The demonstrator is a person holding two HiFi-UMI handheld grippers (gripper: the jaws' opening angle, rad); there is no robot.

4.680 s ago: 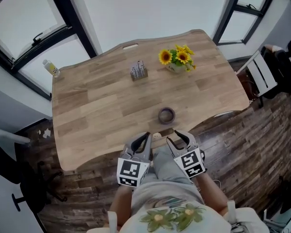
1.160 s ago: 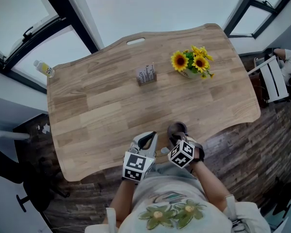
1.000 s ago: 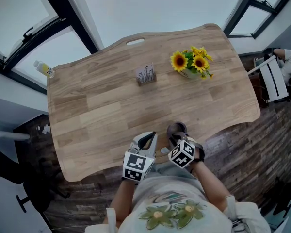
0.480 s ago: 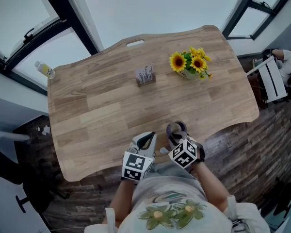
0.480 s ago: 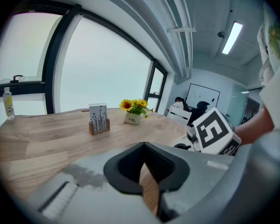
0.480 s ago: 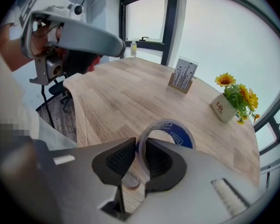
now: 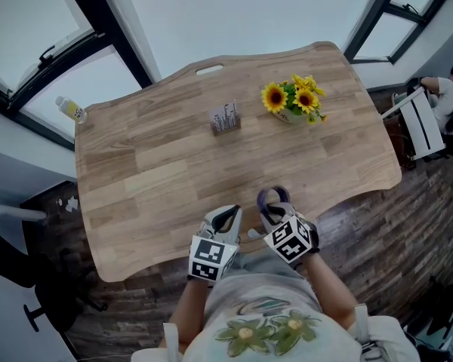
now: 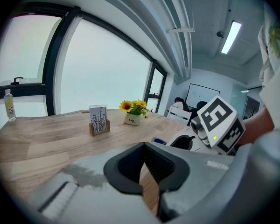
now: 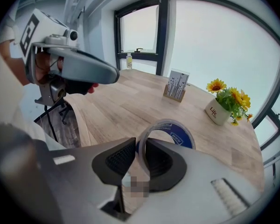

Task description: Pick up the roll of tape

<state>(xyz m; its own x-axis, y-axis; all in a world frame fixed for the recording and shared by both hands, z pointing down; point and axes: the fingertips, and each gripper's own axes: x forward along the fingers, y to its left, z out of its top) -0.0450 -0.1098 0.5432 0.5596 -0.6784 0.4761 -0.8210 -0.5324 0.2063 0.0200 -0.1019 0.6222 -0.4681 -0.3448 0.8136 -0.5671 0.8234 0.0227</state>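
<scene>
The right hand-held gripper point(image 7: 275, 207) has the 1 roll of tape point(image 9: 171, 129) pinched by its wall, and the roll stands on edge over the near edge of the tabletop point(image 7: 158, 164). Just beside it, the left hand-held gripper point(image 7: 225, 219) has its jaws closed together on nothing, so that's 2 grippers in play. Further back sit 1 pot of sunflowers point(image 7: 291, 101) and 1 card holder point(image 7: 225, 118), with 1 bottle point(image 7: 72, 109) on the window ledge.

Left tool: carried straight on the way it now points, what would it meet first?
Most likely the bare wooden table, close ahead of the left tool: only wood shows past its tips. The card holder stands farther off and left of that line.
</scene>
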